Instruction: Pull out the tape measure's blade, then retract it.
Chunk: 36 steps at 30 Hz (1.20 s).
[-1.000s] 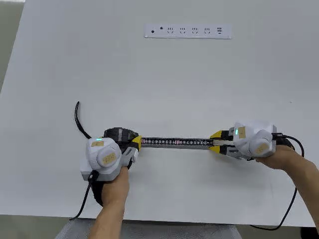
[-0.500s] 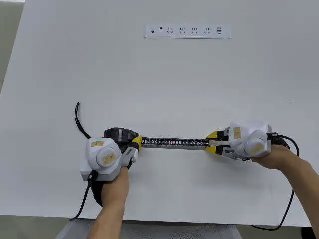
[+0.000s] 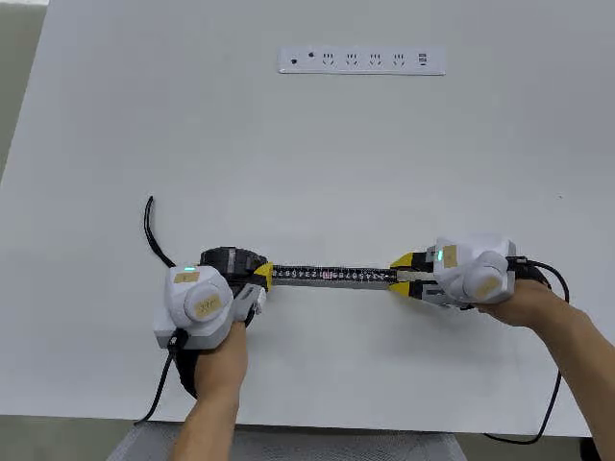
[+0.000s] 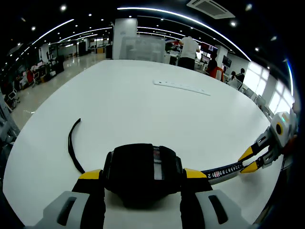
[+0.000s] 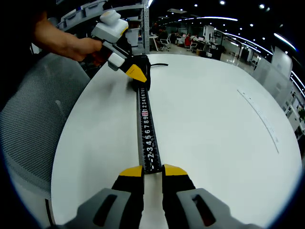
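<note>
One black tape measure (image 3: 231,261) lies on the white desk (image 3: 288,154) close to its near edge, left of the middle. Its one blade (image 3: 332,275) is drawn out to the right, running flat along the desk parallel to that near edge, printed numbers facing up.

The left gripper (image 3: 258,279) has its two yellow-tipped fingers (image 4: 90,174) spread wide, one pressed against each side of the tape measure's case. The right gripper (image 3: 402,274) has its two fingers (image 5: 131,171) drawn almost together, pinching the free end of the blade between them.

One loose black cable (image 3: 154,235) curves on the desk just left of the tape measure. One white power strip (image 3: 362,60) lies well apart, near the far edge of the desk.
</note>
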### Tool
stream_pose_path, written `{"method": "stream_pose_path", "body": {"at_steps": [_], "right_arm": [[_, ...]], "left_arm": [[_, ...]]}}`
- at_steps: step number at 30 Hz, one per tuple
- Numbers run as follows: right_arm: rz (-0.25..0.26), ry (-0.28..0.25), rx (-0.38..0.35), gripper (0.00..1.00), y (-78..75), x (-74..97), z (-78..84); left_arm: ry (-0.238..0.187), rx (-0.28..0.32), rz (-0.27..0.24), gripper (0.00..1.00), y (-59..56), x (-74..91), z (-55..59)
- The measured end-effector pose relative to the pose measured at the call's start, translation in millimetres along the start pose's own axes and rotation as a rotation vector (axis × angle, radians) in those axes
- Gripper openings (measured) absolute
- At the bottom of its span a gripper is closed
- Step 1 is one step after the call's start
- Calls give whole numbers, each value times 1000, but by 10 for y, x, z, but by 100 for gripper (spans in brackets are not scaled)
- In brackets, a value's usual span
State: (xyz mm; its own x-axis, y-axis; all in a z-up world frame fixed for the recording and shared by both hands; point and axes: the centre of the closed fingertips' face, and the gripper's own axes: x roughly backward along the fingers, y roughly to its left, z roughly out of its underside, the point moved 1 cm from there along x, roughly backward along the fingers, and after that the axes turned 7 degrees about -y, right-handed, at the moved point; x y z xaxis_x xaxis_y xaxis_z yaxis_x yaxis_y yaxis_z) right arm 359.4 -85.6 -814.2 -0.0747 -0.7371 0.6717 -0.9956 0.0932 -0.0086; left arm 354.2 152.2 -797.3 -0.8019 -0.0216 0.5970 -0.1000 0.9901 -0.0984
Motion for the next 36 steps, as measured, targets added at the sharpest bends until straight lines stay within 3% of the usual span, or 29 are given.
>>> {"method": "stream_pose_path", "body": {"at_steps": [36], "right_arm": [[-1,-17,-1,12,0,-150,-140]], "left_arm": [[2,16,2,61,7,-11,2]]}}
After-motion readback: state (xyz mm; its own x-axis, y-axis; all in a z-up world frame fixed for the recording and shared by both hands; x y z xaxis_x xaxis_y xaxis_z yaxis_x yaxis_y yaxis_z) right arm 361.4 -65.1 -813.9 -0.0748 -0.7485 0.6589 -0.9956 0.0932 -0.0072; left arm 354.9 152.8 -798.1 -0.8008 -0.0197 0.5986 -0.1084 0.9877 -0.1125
